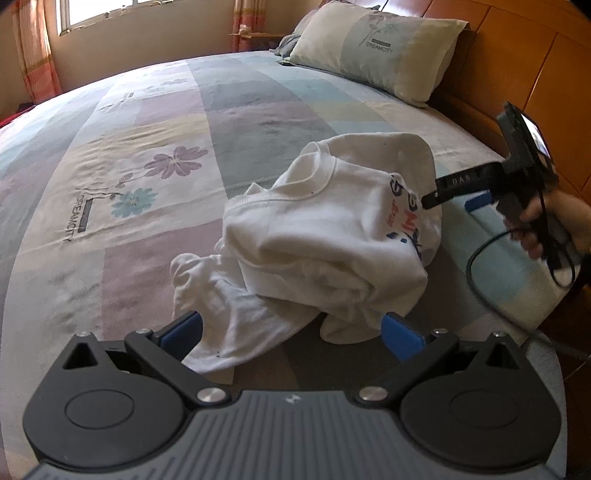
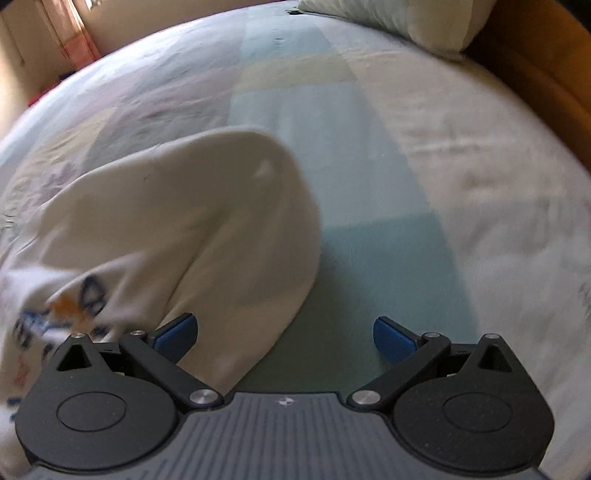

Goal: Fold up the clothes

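A crumpled white printed cotton sweatshirt (image 1: 325,229) lies centre-frame on the pastel patchwork bed (image 1: 147,155); left gripper (image 1: 291,334) spread apart at its hem; right gripper (image 2: 284,334) likewise apart, empty.

Bed (image 1: 155,122) covered by pastel patchwork sheet with flower print. Pillow (image 1: 376,48) far right, against wooden headboard (image 1: 524,70). Window (image 1: 96,13) and curtain (image 1: 35,55) far left.

The left gripper (image 1: 291,334) has its jaws spread wide, blue pads at 9 and 3 o'clock of its own view. The right gripper (image 2: 284,334) is likewise spread wide apart; from the left wrist it shows at 3 o'clock, held in a hand (image 1: 546,225).
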### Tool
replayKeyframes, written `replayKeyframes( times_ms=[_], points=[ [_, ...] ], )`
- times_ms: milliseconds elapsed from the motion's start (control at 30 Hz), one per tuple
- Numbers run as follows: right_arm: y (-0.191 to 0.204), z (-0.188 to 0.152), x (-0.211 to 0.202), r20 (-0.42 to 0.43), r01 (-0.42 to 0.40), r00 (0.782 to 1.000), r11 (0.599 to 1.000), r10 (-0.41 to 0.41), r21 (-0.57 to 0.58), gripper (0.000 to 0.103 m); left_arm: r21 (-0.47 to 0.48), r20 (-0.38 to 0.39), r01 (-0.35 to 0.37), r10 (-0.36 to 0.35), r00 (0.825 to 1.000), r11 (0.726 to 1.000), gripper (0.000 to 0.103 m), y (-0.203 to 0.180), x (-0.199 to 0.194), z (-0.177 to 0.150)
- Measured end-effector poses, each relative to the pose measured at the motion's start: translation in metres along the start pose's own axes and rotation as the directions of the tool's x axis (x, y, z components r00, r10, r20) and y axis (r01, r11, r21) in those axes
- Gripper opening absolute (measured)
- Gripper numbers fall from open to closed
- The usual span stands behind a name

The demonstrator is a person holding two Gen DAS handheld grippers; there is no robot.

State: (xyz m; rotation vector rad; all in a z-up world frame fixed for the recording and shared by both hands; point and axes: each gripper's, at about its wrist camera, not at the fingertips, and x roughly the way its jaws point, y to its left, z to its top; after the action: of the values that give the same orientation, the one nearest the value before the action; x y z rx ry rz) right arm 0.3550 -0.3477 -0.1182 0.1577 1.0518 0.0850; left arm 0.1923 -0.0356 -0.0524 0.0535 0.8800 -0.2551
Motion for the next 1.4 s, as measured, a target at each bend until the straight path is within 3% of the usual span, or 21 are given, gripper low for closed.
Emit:
replayKeyframes(
  times_ms=[167, 333, 500, 633, 800, 1067, 1167, 1400],
  points=[
    [0.042, -0.019, -0.003, -0.002, -0.071, 0.998, 0.997, 0.071, -0.04, 0.103, 0.021, 0.001, 0.014, -0.014, 1.0, 1.0, 0.102, -0.008, 0.0, -0.001],
    [0.076, -0.025, 0.012, -0.025, 0.09, 0.995, 0.977, -0.097, -0.191, 0.103, 0.029, -0.011, -0.004, 0.004, 1.0, 1.0, 0.102, -0.01, 0.001, -0.004],
    [0.046, -0.022, 0.011, -0.023, 0.215, 0.975, 0.967, -0.22, -0.14, 0.103, 0.019, -0.015, -0.008, 0.009, 1.0, 1.0, 0.102, -0.004, -0.001, -0.008],
    [0.03, -0.023, -0.002, -0.019, 0.154, 0.988, 0.987, -0.155, -0.053, 0.103, 0.014, -0.015, -0.006, 0.006, 1.0, 1.0, 0.102, -0.004, 0.002, -0.007],
    [0.051, -0.026, -0.001, -0.028, 0.017, 0.999, 0.999, -0.018, -0.049, 0.103, 0.04, -0.006, 0.006, -0.006, 1.0, 0.999, 0.102, -0.011, -0.003, -0.009],
    [0.06, -0.055, -0.004, -0.005, 0.066, 0.998, 0.986, -0.067, -0.155, 0.103, 0.03, 0.008, -0.026, 0.026, 1.0, 0.999, 0.102, -0.001, -0.005, -0.008],
    [0.057, -0.067, -0.009, 0.039, 0.07, 0.997, 0.984, -0.065, -0.165, 0.103, 0.023, 0.017, -0.04, 0.04, 0.999, 0.999, 0.102, 0.006, -0.002, -0.006],
    [0.053, -0.07, -0.021, 0.064, 0.059, 0.997, 0.994, -0.053, -0.096, 0.103, 0.069, 0.009, -0.008, 0.007, 1.0, 0.998, 0.102, 0.004, 0.019, 0.002]
  ],
)
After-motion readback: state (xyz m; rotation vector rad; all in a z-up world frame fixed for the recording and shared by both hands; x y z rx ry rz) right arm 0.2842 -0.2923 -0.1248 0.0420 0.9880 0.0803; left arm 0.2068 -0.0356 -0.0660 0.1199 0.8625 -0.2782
